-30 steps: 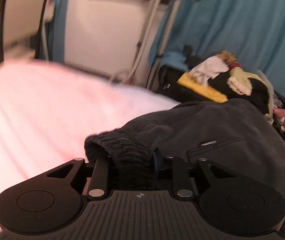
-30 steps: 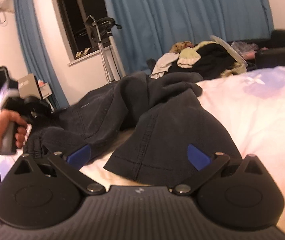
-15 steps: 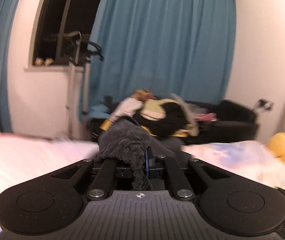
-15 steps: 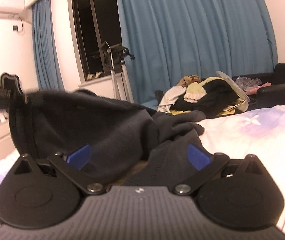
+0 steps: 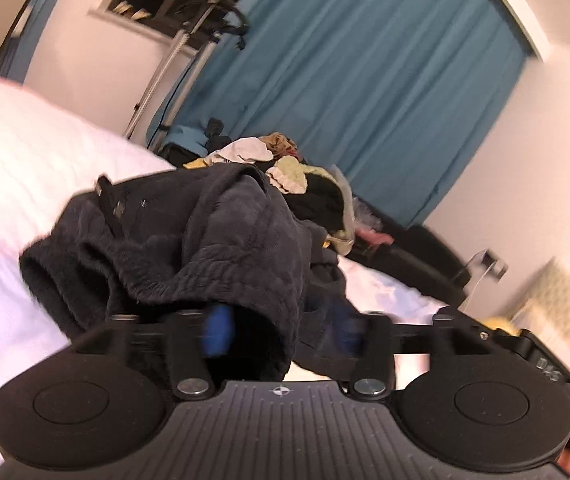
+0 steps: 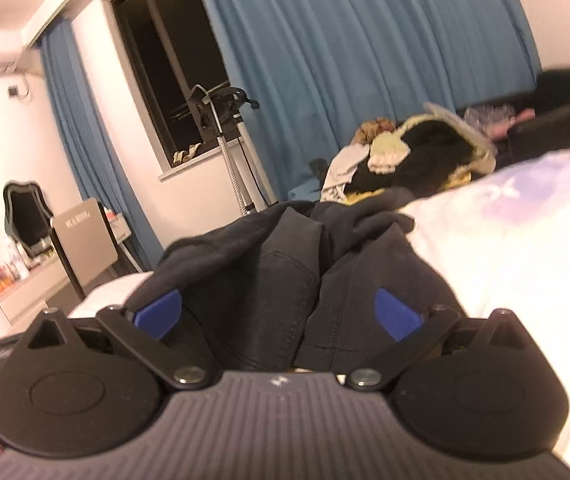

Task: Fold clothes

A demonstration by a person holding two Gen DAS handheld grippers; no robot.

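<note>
A pair of dark grey shorts (image 5: pixel 221 240) lies bunched on the white bed (image 5: pixel 25 168). Its ribbed waistband drapes over my left gripper (image 5: pixel 281 332), whose blue pads stand apart and blurred, so it is open. In the right wrist view the shorts (image 6: pixel 293 280) lie folded over in a heap just in front of my right gripper (image 6: pixel 277 316), which is open with its blue pads (image 6: pixel 395 314) wide apart on either side of the hem.
A pile of mixed clothes (image 6: pixel 409 156) sits on a dark sofa (image 6: pixel 557 120) past the bed, before blue curtains (image 5: pixel 357 88). A metal stand (image 6: pixel 225 128) is by the window. A chair and desk (image 6: pixel 81 248) stand at the left.
My left gripper has opened and let go of the waistband. It carried the waistband over toward the right gripper, so the shorts now lie doubled over. The right gripper stayed open.
</note>
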